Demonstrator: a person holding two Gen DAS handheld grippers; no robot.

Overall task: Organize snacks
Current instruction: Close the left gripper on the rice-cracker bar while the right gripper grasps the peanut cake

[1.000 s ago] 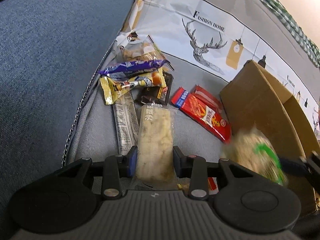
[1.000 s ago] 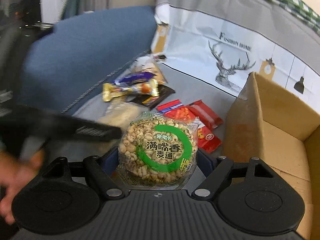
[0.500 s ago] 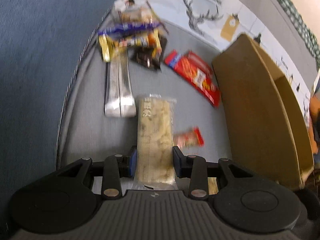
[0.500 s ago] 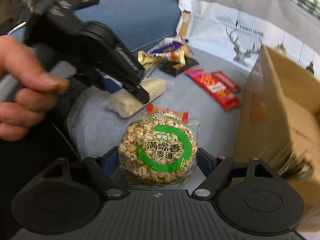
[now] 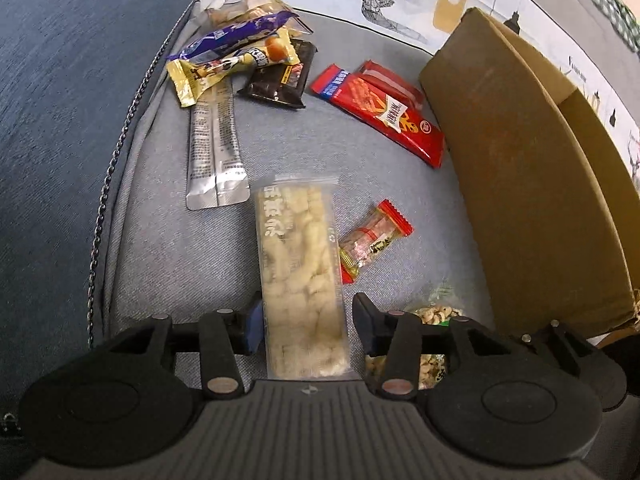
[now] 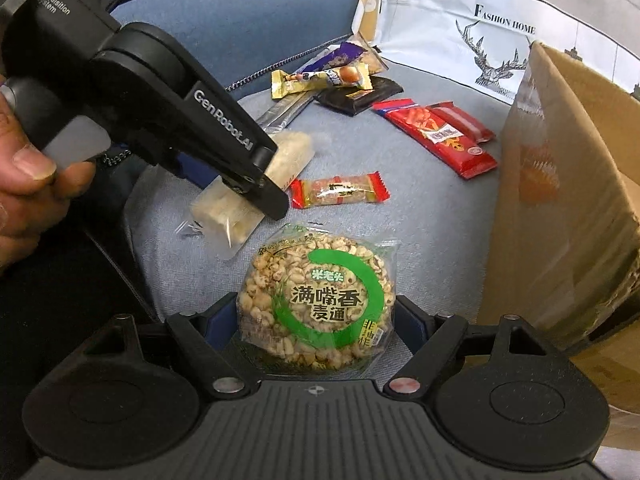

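So, left wrist view first: the left gripper [image 5: 306, 322] straddles a long clear-wrapped bar of pale puffed rice [image 5: 300, 276] lying flat on the grey woven sofa cushion [image 5: 168, 248]. Its fingers [image 5: 253, 326] have just been opening, and there's now a visible gap on the right side, so the bar sits between them but isn't pinched. Just right of the bar is a small crinkly red-ended candy wrapper [image 5: 374, 240]. Further off lies a flat silver foil sachet [image 5: 216, 148], its far end tucked under a pile with a glossy gold wrapper [image 5: 224, 68], a purple one [image 5: 240, 36] and a dark brown packet [image 5: 280, 80]. Two shiny red packets [image 5: 384, 110] lie next to the plain brown cardboard box [image 5: 520, 168], which stands at the right. A metal chain [image 5: 120, 136] runs along the cushion's left edge.

Right wrist view: the right gripper [image 6: 316, 320] has its fingers [image 6: 222, 322] spread wide around a round puffed-grain cake [image 6: 316, 300] in clear plastic with a green ring on the label, both pads against its sides, and its front edge sits on or just above the cushion. The left gripper, matte black plastic, comes in from the upper left in a person's hand [image 6: 24, 184], its tips over the rice bar. The box's corrugated wall rises to the right.
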